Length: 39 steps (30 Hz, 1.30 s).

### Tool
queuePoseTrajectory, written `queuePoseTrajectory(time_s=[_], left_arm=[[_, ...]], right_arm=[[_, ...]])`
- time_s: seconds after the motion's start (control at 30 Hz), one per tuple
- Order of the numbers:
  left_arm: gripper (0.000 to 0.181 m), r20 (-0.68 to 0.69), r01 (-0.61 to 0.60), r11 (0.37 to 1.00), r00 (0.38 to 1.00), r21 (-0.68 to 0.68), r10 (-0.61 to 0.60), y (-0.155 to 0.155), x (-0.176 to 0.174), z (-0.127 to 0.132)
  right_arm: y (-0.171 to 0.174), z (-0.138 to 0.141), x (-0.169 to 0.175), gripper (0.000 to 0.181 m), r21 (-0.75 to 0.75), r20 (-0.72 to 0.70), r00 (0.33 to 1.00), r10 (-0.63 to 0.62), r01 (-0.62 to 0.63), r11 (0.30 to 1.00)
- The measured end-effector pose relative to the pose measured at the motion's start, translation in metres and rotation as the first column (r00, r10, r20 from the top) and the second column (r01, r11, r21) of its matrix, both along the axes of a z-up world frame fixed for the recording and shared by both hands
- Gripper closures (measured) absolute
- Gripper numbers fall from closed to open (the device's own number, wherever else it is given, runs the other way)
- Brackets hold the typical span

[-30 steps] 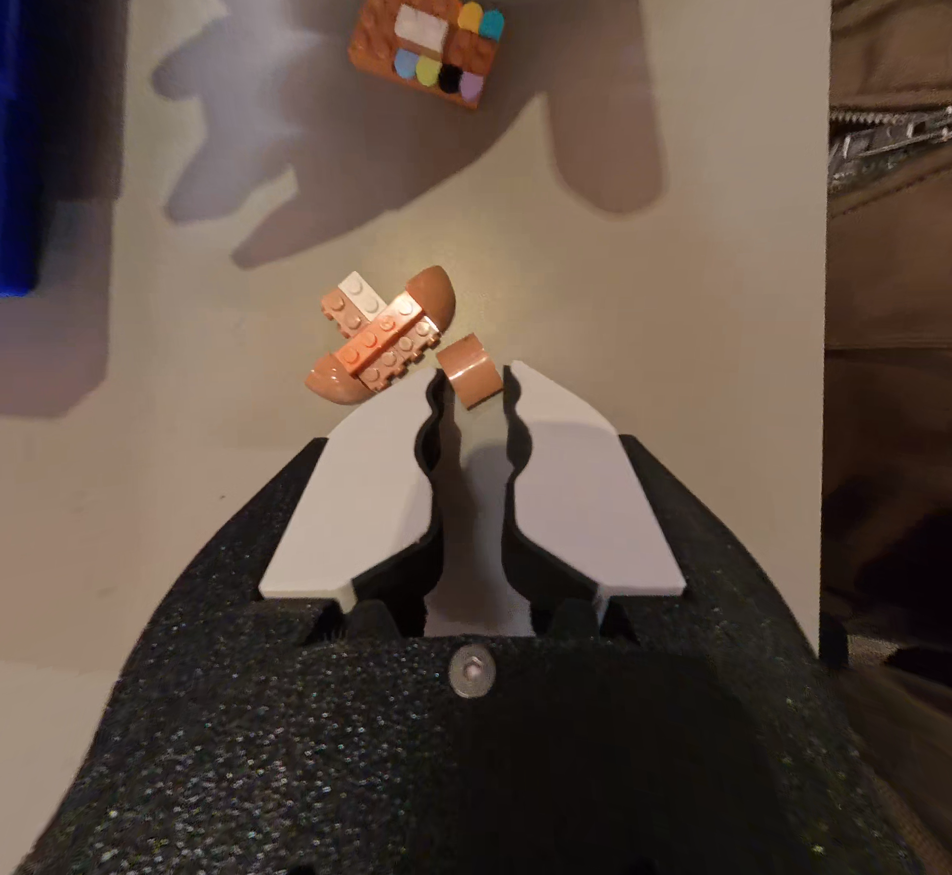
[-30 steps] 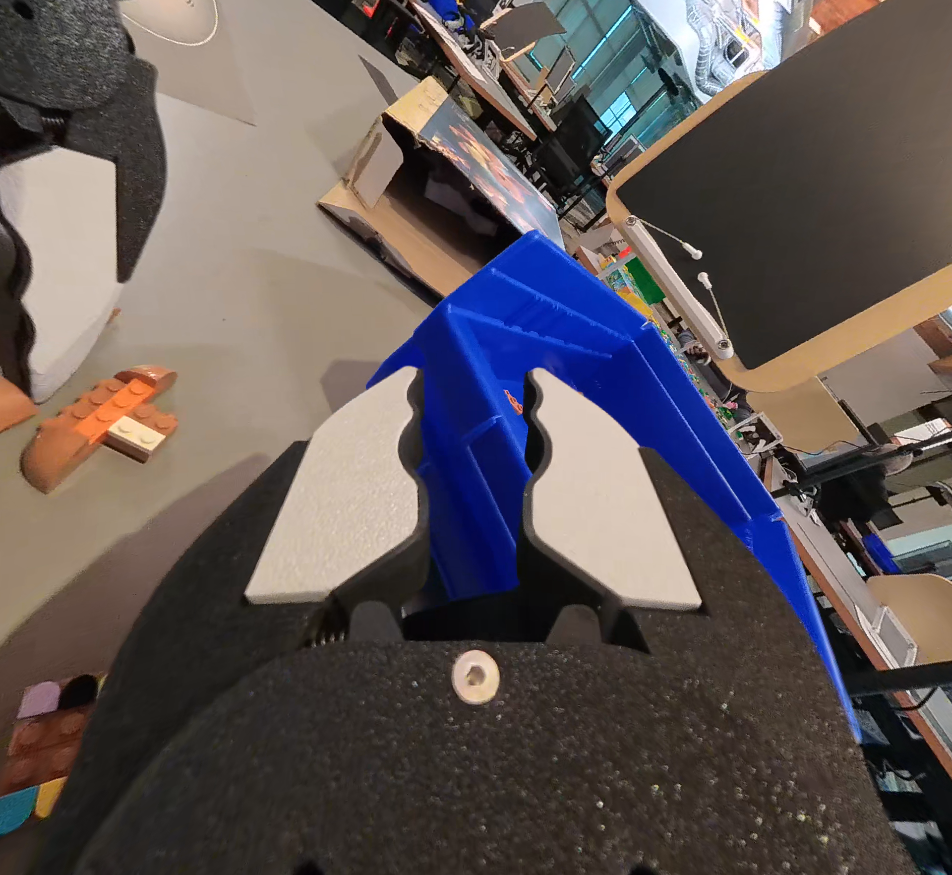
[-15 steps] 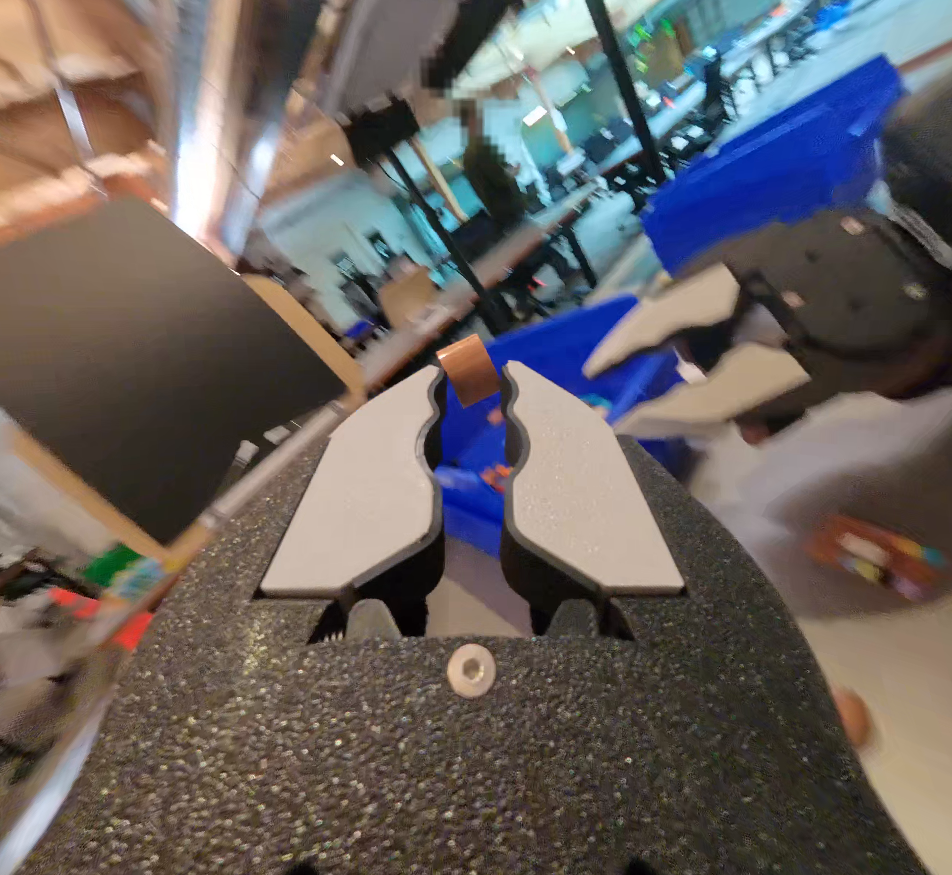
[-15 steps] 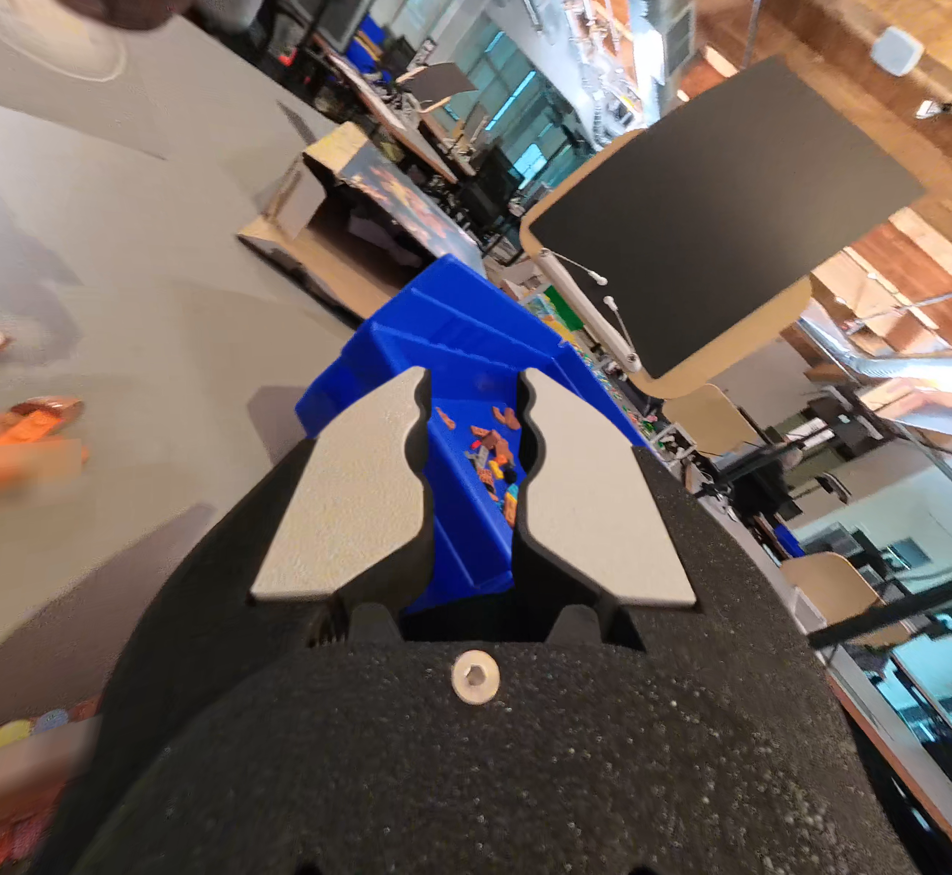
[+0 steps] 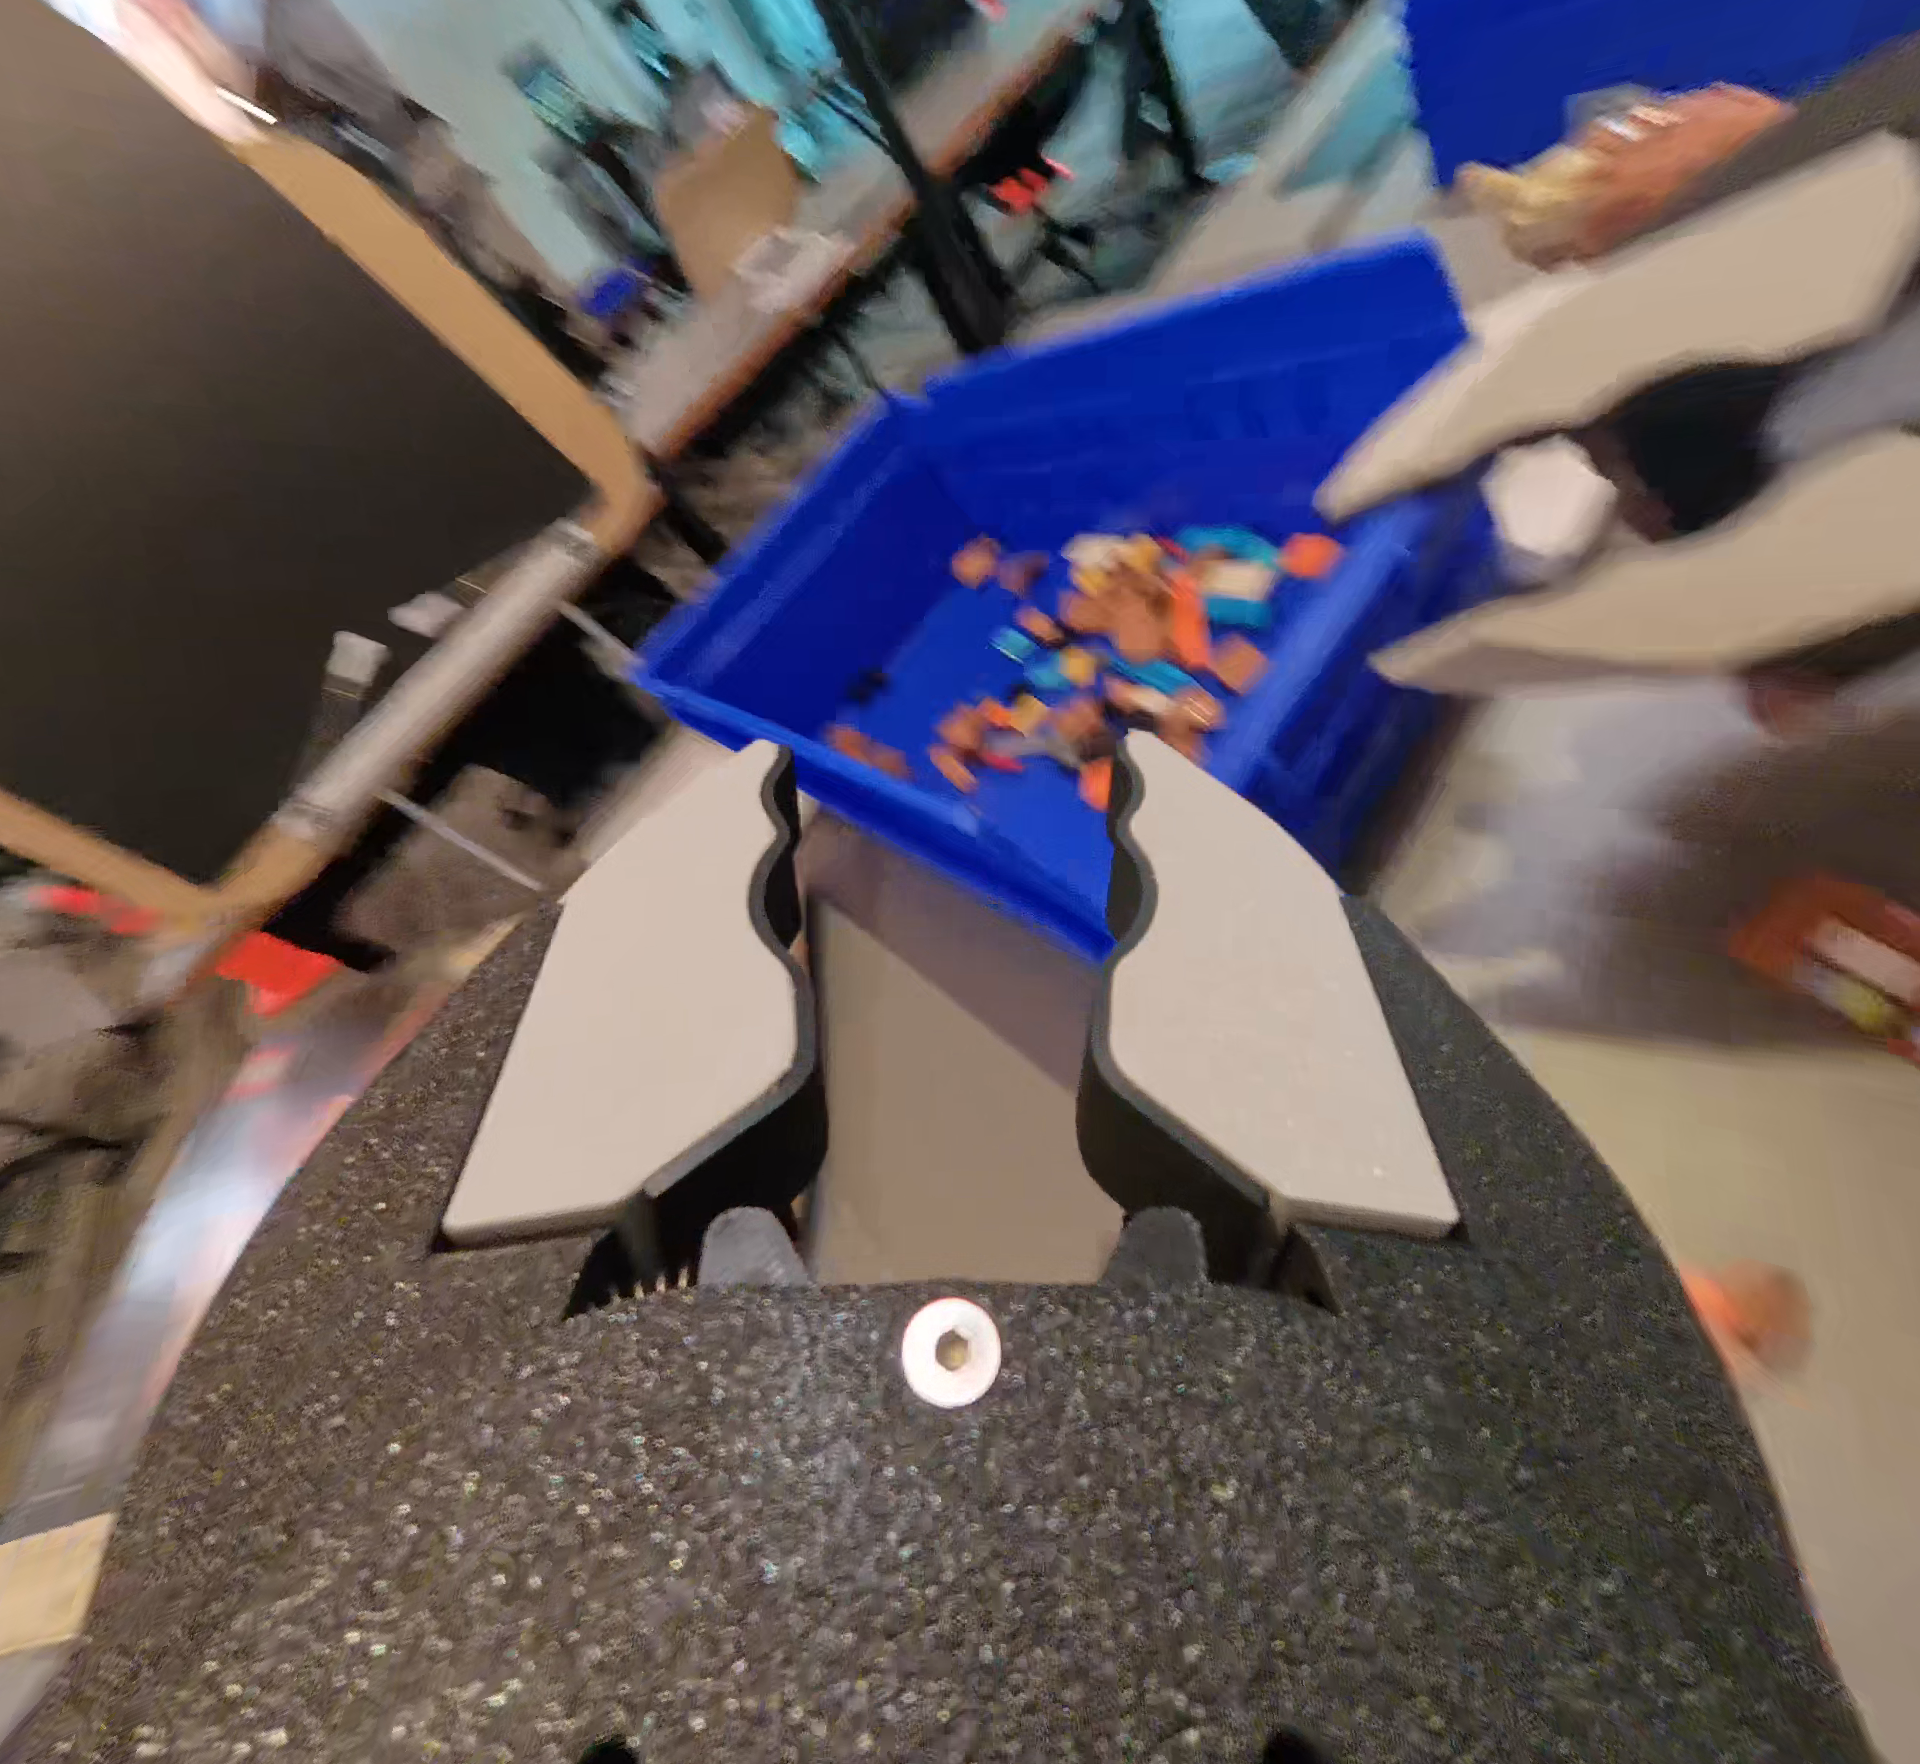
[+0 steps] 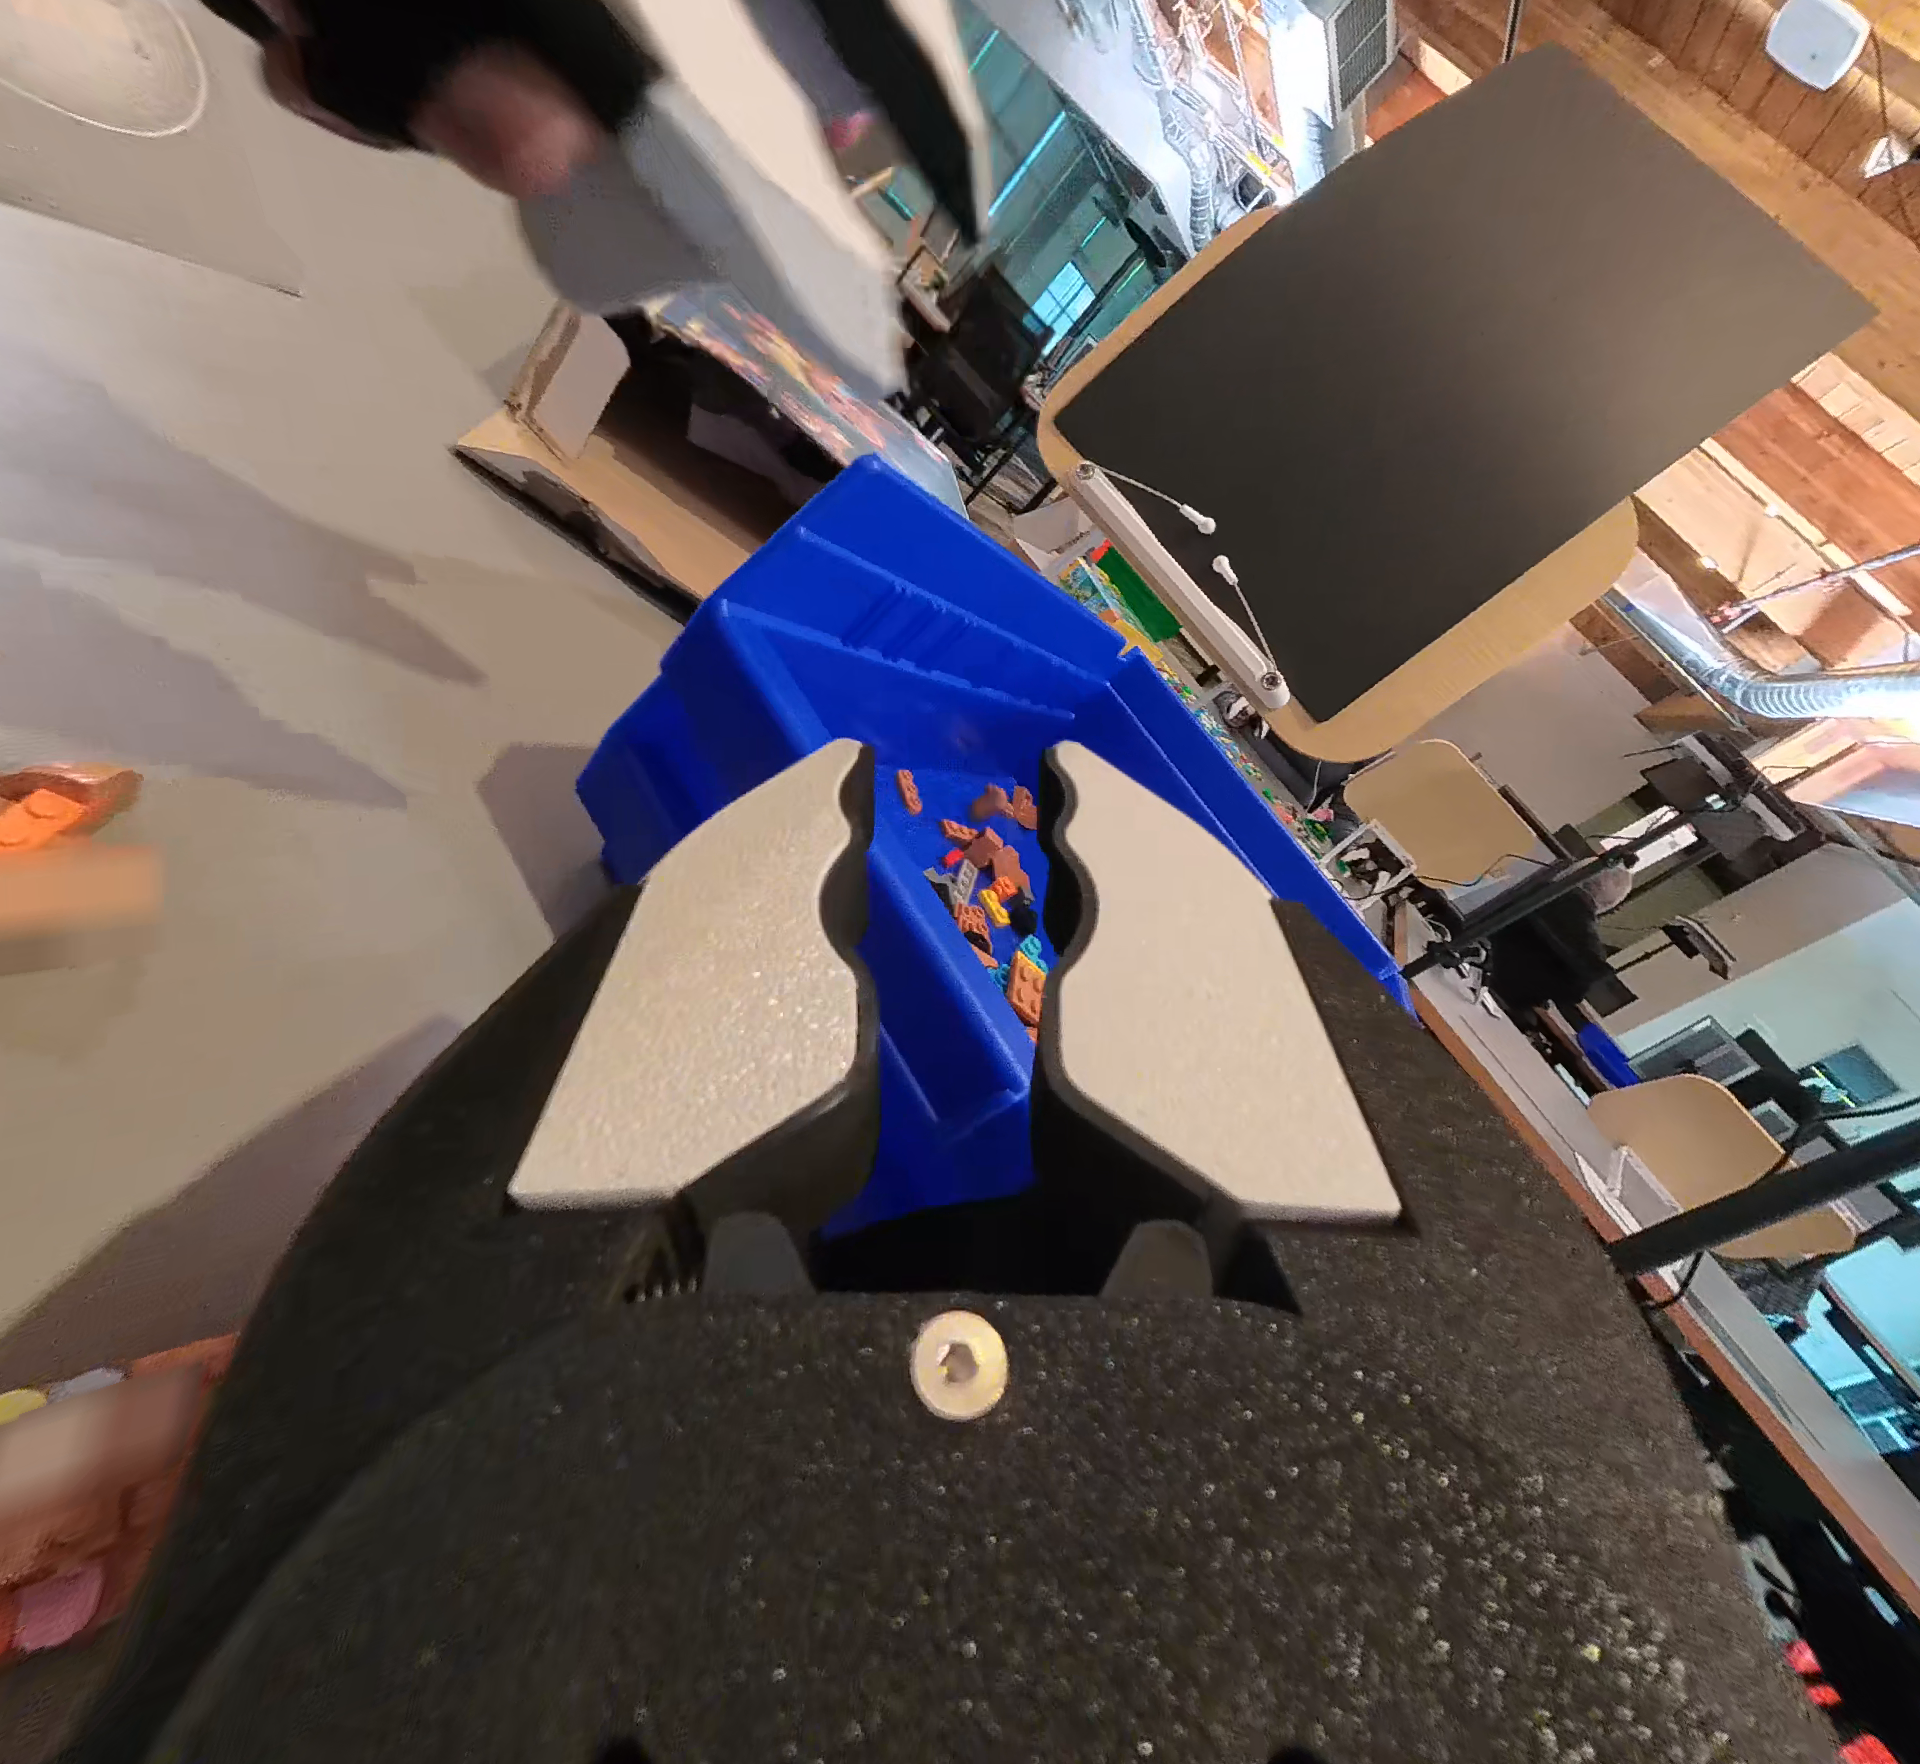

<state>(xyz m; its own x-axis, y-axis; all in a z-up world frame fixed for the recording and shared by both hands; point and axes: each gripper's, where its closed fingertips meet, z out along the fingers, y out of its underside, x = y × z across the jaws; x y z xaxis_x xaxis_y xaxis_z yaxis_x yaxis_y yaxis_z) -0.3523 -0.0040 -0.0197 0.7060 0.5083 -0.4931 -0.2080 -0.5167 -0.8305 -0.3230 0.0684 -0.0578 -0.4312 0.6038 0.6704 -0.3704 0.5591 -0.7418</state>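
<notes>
Looking along the left gripper (image 5: 951, 764), the left wrist view shows its two grey fingers spread wide with nothing between them, their tips hanging just short of the near rim of a blue bin (image 5: 790, 613). Grey table (image 5: 956, 1080) shows through the gap, and the bin's near corner sits at the table's far-left edge, where a dark drop opens beyond. Inside the bin lies a loose scatter of small toy bricks (image 5: 1122, 634), orange, brown, teal and white. At upper right the right gripper (image 5: 1351, 571) reaches in over the bin's right wall, blurred, its fingers parted. A blurred brick piece (image 5: 1829, 961) lies on the table at the right edge. No writing can be read; the whole view is smeared by motion.

From the right wrist view, the right gripper (image 6: 951, 758) also stands open and empty, fingers moderately apart, pointing at the same bin (image 6: 904, 634) with its bricks (image 6: 992, 883) visible between the fingers. Open table (image 6: 312, 935) spreads to the left. The left gripper (image 6: 894, 291) hangs blurred overhead at top left. A flat cardboard box (image 6: 623, 488) lies beyond the bin, and an orange brick piece (image 6: 52, 810) sits at the left edge.
</notes>
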Motion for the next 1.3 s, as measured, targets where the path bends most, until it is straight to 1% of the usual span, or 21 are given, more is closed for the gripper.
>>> queuePoseTrajectory(time_s=[0.03,0.07,0.1,0.13,0.2,0.27,0.33,0.37,0.43,0.5,0.57,0.6,0.77,0.93,1.03,1.17,1.23,1.3], left_arm=[[0.124,0.117,0.058,0.998,0.992,-0.04,-0.053,-0.004,0.014,-0.018],[0.125,0.252,0.12,0.989,0.963,-0.087,-0.095,-0.01,0.03,-0.04],[0.126,0.367,0.172,0.975,0.923,-0.138,-0.111,-0.019,0.047,-0.063],[0.127,0.44,0.204,0.96,0.892,-0.193,-0.101,-0.03,0.06,-0.084],[0.13,0.502,0.249,0.916,0.863,-0.315,-0.061,-0.051,0.078,-0.121],[0.13,0.573,0.323,0.864,0.818,-0.387,-0.05,-0.065,0.097,-0.151],[0.132,0.607,0.385,0.826,0.792,-0.412,-0.067,-0.071,0.106,-0.169],[0.133,0.616,0.401,0.816,0.785,-0.415,-0.073,-0.072,0.107,-0.173],[0.133,0.617,0.415,0.814,0.782,-0.405,-0.092,-0.071,0.103,-0.175],[0.134,0.625,0.452,0.807,0.768,-0.38,-0.136,-0.069,0.102,-0.176],[0.135,0.65,0.472,0.795,0.749,-0.381,-0.134,-0.074,0.102,-0.181],[0.136,0.659,0.472,0.8,0.741,-0.37,-0.133,-0.077,0.102,-0.181],[0.153,0.673,0.48,0.82,0.721,-0.314,-0.164,-0.092,0.107,-0.173],[0.155,0.691,0.496,0.803,0.706,-0.329,-0.153,-0.088,0.109,-0.182],[0.174,0.705,0.517,0.798,0.688,-0.31,-0.172,-0.086,0.113,-0.182],[0.174,0.72,0.533,0.792,0.67,-0.296,-0.181,-0.085,0.116,-0.182],[0.174,0.701,0.531,0.796,0.684,-0.289,-0.201,-0.082,0.114,-0.176],[0.174,0.629,0.512,0.828,0.727,-0.23,-0.276,-0.069,0.109,-0.151]], right_arm=[[-0.002,0.0,0.001,0.151,0.004,-0.005,1.0,0.005,-0.005,1.0],[-0.004,0.0,0.003,0.152,0.009,-0.007,1.0,0.015,-0.015,1.0],[-0.007,-0.001,0.005,0.152,0.015,-0.006,1.0,0.024,-0.024,1.0],[-0.009,-0.003,0.006,0.152,0.02,-0.004,1.0,0.031,-0.031,0.999],[-0.014,-0.006,0.008,0.152,0.032,-0.001,0.999,0.041,-0.041,0.999],[-0.02,-0.009,0.009,0.152,0.045,0.002,0.999,0.052,-0.052,0.998],[-0.024,-0.013,0.01,0.152,0.063,0.008,0.998,0.061,-0.062,0.996],[-0.026,-0.015,0.011,0.152,0.073,0.008,0.998,0.065,-0.066,0.995],[-0.028,-0.019,0.013,0.152,0.095,0.005,0.997,0.075,-0.075,0.993],[-0.03,-0.021,0.015,0.152,0.104,0.011,0.996,0.091,-0.092,0.99],[-0.032,-0.024,0.016,0.152,0.112,0.018,0.995,0.101,-0.102,0.988],[-0.032,-0.025,0.017,0.152,0.118,0.018,0.994,0.104,-0.105,0.987],[-0.032,-0.023,0.02,0.152,0.121,0.012,0.994,0.112,-0.113,0.986],[-0.031,-0.023,0.02,0.152,0.125,0.008,0.994,0.108,-0.108,0.986],[-0.031,-0.022,0.02,0.152,0.121,0.006,0.994,0.109,-0.109,0.987],[-0.03,-0.022,0.021,0.152,0.121,0.005,0.994,0.11,-0.11,0.986],[-0.03,-0.021,0.021,0.152,0.12,0.0,0.994,0.11,-0.11,0.987],[-0.029,-0.018,0.022,0.153,0.112,-0.009,0.994,0.109,-0.108,0.988]])
